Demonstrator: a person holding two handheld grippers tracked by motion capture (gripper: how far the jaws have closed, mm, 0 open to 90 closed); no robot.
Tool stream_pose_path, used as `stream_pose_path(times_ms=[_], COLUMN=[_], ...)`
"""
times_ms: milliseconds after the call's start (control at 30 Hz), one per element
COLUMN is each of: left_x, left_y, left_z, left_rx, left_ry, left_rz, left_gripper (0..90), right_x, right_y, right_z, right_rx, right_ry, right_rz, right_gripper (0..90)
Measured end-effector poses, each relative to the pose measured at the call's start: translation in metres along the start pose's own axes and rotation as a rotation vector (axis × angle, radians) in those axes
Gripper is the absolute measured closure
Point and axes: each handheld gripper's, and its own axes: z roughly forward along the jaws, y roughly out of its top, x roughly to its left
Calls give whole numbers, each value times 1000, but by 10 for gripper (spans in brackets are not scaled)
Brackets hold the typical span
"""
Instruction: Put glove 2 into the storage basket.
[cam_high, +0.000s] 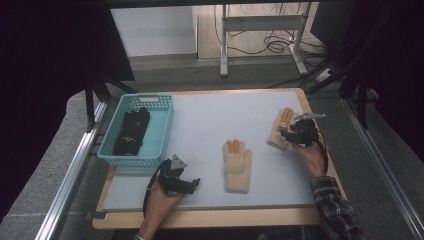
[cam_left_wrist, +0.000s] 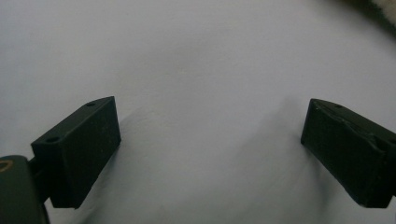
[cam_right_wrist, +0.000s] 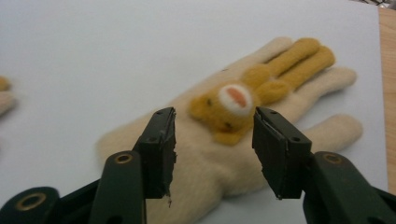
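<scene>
Gloves are the things in hand: a cream glove with an orange animal face stitched on its back lies flat near the right edge of the table, fingers pointing away from the person, and the right tongs hang just above its cuff end. Their jaws stand partly apart, one to each side of the stitched face, with nothing pinched between them; whether the pads touch the fabric is hard to tell. In the high view the same glove sits just beside the right tongs, which the person's hand in a plaid sleeve brings in from the right. A second cream glove with orange fingertips lies flat near the table's middle, well apart from the first. The left tongs rest low over the pale table cover near the front edge, left of that second glove; in the left gripper view their jaws stand wide with bare cover between them. A teal basket at the table's left holds dark gloves.
</scene>
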Motion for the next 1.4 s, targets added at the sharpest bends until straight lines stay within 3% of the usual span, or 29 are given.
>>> stream_pose_path(times_ms=[233,500,567,667,833,967,1233,1400], left_x=[0,0,0,0,0,0,0,0], left_y=[0,0,0,0,0,0,0,0], left_z=[0,0,0,0,0,0,0,0], left_rx=[0,0,0,0,0,0,0,0], left_ry=[0,0,0,-1,0,0,0,0], left_rz=[0,0,0,0,0,0,-1,-1], left_gripper=[51,51,51,51,51,51,51,51], right_x=[-8,-7,-6,-6,-2,5,20,37], right_y=[5,8,6,5,9,11,16,19], right_z=[23,37,41,40,34,20,-4,-26], right_rx=[31,48,49,48,71,37,-5,-39], right_ry=[-24,-15,-15,-24,-48,-36,16,78], right_rz=[-8,-10,-1,9,-25,-46,-76,-102], right_gripper=[384,376,477,524,568,568,568,567])
